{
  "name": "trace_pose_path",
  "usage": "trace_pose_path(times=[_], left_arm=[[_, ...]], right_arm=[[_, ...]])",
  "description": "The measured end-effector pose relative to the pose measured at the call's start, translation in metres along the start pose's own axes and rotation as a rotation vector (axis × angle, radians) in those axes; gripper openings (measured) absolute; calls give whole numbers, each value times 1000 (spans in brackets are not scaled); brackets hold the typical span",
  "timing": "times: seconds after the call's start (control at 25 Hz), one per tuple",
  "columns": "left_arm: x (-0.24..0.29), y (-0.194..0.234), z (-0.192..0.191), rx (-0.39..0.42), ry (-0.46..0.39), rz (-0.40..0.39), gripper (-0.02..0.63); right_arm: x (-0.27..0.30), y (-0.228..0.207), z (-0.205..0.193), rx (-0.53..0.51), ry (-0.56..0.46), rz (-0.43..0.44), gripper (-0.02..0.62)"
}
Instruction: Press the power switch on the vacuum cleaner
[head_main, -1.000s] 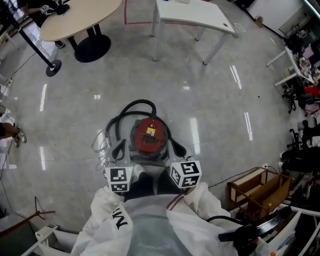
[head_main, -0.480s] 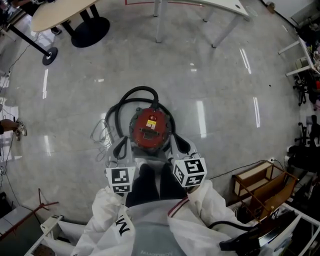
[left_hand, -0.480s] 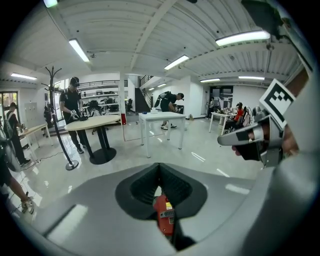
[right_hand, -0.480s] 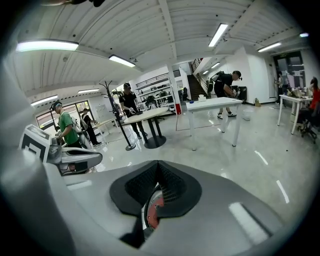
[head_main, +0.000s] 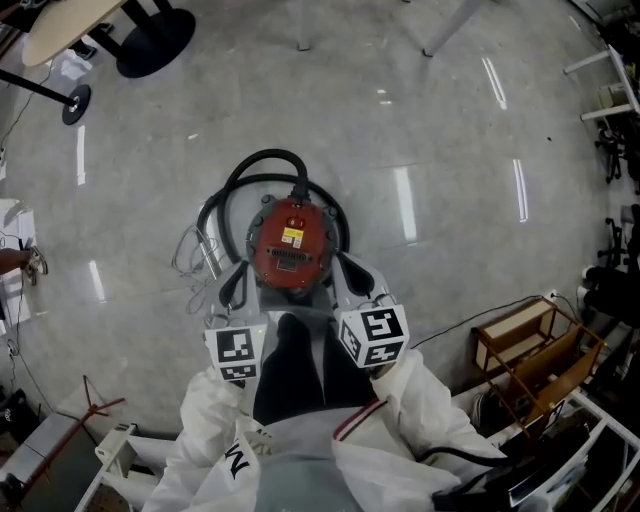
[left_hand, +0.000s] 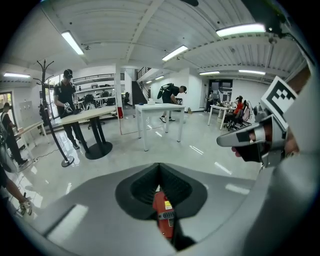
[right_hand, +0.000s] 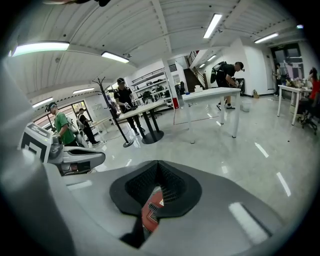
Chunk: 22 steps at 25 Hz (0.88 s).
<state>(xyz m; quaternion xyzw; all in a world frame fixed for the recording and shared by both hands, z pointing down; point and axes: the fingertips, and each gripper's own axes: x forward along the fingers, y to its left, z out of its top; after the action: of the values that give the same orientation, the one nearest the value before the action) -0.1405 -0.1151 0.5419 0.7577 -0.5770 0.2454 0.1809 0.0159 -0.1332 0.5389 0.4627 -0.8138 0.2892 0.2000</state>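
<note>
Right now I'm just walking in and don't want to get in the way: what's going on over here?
A person in a white suit stands over a red vacuum cleaner on the floor, its black hose looped behind it. The left gripper and right gripper point down at the vacuum cleaner from either side. Both are shut and hold nothing. Neither visibly touches the power switch yet.
</note>
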Motion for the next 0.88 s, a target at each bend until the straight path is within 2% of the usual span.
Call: trace_pose_path(times=[0.4,0.88], left_arm=[[52,-17,-32,-11,51,-36,0],[86,-19,-78,-16,116,-51,0]], right_arm=[[35,-16,-38,14,62,8,1],[70,-26,-78,43,99,17,0]])
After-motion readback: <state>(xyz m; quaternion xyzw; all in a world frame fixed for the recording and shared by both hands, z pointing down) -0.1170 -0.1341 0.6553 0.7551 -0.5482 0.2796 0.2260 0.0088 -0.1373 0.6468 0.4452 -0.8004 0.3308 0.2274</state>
